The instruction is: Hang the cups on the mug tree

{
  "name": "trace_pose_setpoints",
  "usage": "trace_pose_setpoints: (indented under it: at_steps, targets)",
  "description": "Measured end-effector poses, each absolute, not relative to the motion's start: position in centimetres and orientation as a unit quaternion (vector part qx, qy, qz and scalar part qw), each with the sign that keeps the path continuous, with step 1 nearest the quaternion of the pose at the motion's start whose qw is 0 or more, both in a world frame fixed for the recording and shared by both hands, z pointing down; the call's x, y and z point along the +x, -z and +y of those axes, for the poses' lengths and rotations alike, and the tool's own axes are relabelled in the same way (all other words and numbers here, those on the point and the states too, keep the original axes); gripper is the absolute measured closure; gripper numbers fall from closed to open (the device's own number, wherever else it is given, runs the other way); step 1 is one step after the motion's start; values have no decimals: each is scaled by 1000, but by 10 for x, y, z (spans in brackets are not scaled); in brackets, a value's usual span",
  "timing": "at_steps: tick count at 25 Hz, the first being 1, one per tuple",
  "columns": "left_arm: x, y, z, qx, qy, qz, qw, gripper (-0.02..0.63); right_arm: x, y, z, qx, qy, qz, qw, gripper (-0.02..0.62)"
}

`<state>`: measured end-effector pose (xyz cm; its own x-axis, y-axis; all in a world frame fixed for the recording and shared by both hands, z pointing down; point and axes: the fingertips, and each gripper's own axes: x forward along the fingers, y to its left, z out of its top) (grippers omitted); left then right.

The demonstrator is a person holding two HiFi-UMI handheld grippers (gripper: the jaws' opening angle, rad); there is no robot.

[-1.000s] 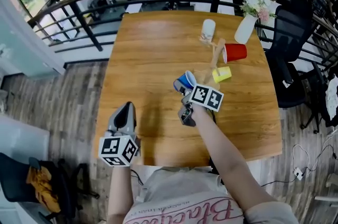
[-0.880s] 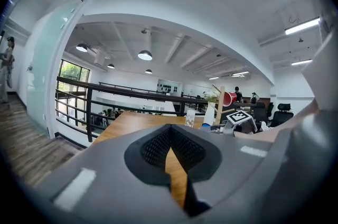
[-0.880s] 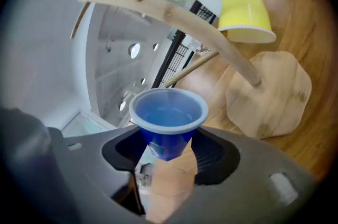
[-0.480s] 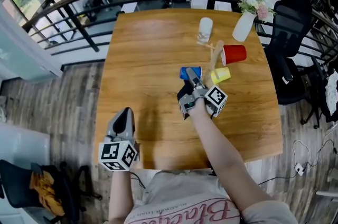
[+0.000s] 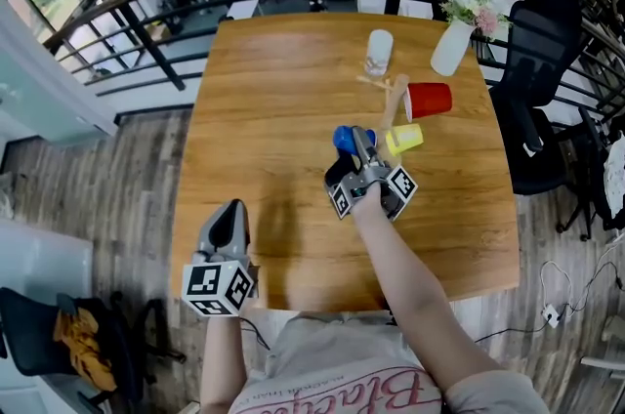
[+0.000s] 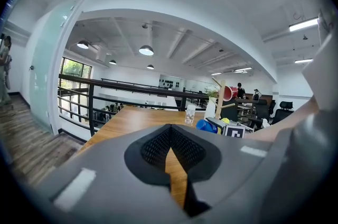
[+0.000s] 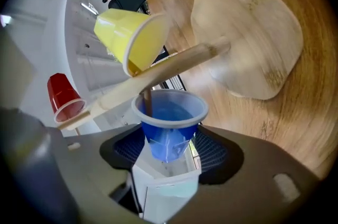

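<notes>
The wooden mug tree (image 5: 395, 102) stands on the table's right half, with a red cup (image 5: 430, 100) and a yellow cup (image 5: 404, 139) hanging on its pegs. In the right gripper view the tree's pole (image 7: 158, 77) runs across, and a thin peg (image 7: 146, 101) reaches into the mouth of the blue cup (image 7: 169, 122). My right gripper (image 7: 169, 146) has the blue cup between its jaws, which have just been opening a little. Its pads still lie against the cup's sides. A clear cup (image 5: 378, 52) stands behind the tree. My left gripper (image 5: 229, 210) is shut and empty near the table's front left edge.
A white vase of flowers (image 5: 453, 49) stands at the table's (image 5: 264, 109) far right corner. A black railing (image 5: 146, 21) runs behind the table, and an office chair (image 5: 542, 100) is at its right side. The tree's round base (image 7: 248, 38) rests on the wood.
My right gripper has rolled and moved right and away, bringing the blue cup from left of the tree up against it. The left gripper has stayed where it was.
</notes>
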<state>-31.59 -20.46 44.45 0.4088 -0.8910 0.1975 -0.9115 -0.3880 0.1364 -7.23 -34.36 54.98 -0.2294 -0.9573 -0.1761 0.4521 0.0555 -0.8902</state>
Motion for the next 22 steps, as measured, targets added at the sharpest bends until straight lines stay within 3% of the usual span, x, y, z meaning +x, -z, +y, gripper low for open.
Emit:
trace_pose_setpoints:
  at_steps: [3, 11, 15, 19, 22]
  targets:
    - [-313, -445, -199, 829, -46, -546, 115, 595, -77, -551, -336, -269, 631, 492, 535, 192]
    - [-281, -445, -193, 831, -39, -542, 121, 597, -93, -545, -298, -319, 595, 663, 325, 188]
    - [-250, -443, -193, 837, -32, -532, 123, 596, -79, -534, -269, -337, 543, 733, 234, 341]
    - [-219, -440, -194, 846, -22, -519, 122, 597, -49, -518, -246, -379, 451, 794, 149, 567]
    - [-200, -440, -194, 852, -16, -510, 122, 597, -32, -502, -231, -402, 368, 834, 85, 592]
